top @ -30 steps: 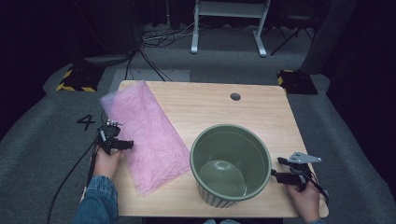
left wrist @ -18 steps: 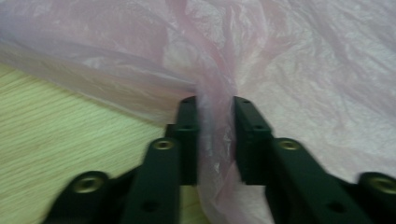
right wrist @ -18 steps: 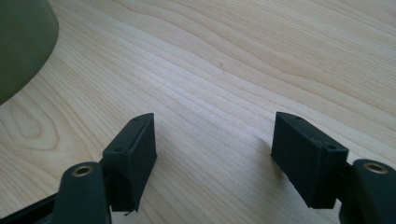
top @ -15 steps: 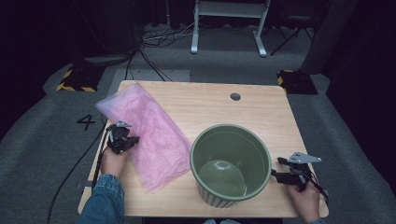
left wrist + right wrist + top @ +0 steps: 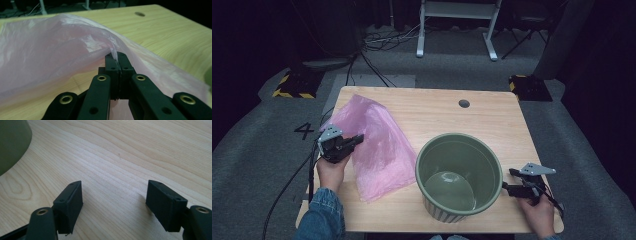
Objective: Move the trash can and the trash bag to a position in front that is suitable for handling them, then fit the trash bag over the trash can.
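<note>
On the desk (image 5: pixel 492 120), the pink plastic bag (image 5: pixel 382 150) left of the green pot (image 5: pixel 459 177) has risen and bunched since a second ago, left gripper (image 5: pixel 357 139) fingers clamped on its edge, suggesting lifting toward the pot, while right gripper (image 5: pixel 508 181) fingers stand wide apart, empty.

Pretty dark room overall. Grey carpet floor (image 5: pixel 257 165) with a "4" marked (image 5: pixel 304 131) on it left of the light wooden surface (image 5: pixel 492 120). Black cables (image 5: pixel 377 42) snake across the far floor, a white metal stand (image 5: pixel 457 20) sits at the back, and yellow-black striped blocks (image 5: pixel 292 85) lie either side.
</note>
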A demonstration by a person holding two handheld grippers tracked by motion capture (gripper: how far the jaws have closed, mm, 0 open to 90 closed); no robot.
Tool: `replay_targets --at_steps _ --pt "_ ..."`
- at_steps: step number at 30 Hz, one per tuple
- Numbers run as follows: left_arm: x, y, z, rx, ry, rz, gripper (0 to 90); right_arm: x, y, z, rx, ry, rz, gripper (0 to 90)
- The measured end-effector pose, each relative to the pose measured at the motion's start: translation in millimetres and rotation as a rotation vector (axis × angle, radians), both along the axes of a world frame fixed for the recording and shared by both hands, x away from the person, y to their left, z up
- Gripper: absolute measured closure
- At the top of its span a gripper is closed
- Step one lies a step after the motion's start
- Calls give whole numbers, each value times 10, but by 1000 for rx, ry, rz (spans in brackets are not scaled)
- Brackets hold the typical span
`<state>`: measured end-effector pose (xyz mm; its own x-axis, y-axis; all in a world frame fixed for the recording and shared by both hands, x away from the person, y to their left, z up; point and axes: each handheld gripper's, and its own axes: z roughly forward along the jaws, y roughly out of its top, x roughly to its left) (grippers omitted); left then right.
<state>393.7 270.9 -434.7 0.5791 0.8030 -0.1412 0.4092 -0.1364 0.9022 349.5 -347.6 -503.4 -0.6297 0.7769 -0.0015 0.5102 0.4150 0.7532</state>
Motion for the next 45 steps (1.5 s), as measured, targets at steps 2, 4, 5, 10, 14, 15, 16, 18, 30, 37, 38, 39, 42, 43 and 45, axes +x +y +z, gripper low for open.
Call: replay_targets --at_steps 2,4,5,10,14,15,16,18,30,37,38,39,42,43,45 --pt "-37 -1 69 -21 -35 -12 887 0 0 0 0 0 0 291" --pt "-69 19 144 -67 -66 -15 887 -3 2 0 -1 0 5 291" --pt "-77 32 184 -74 -79 -18 887 -7 5 0 -2 -1 9 291" --pt "-137 9 370 -86 -121 -27 888 -18 20 1 0 1 26 296" --pt "-190 -59 522 -79 -163 -50 888 -18 20 1 0 1 26 295" --pt "-203 -81 566 -72 -174 -57 888 -18 20 1 0 1 26 295" --pt "-213 -97 598 -69 -183 -62 888 -18 22 1 1 1 26 295" --pt "-227 -120 653 -60 -193 -78 888 -18 21 1 0 1 28 295" --pt "-309 -172 1017 -22 -247 -113 888 -17 22 0 3 2 27 295" --pt "-312 -213 1219 -2 -255 -168 888 -13 24 1 1 1 31 295" --pt "-308 -220 1251 -5 -254 -178 888 -13 24 0 1 1 31 295" --pt "-306 -224 1284 -8 -256 -184 888 -14 24 0 2 1 30 295" --pt "-310 -244 1379 -7 -266 -207 888 -13 24 0 1 1 31 295" --pt "-308 -251 1410 -2 -267 -218 888 -13 23 0 1 1 31 295" --pt "-297 -263 1464 8 -265 -237 889 -14 24 0 1 1 31 295"
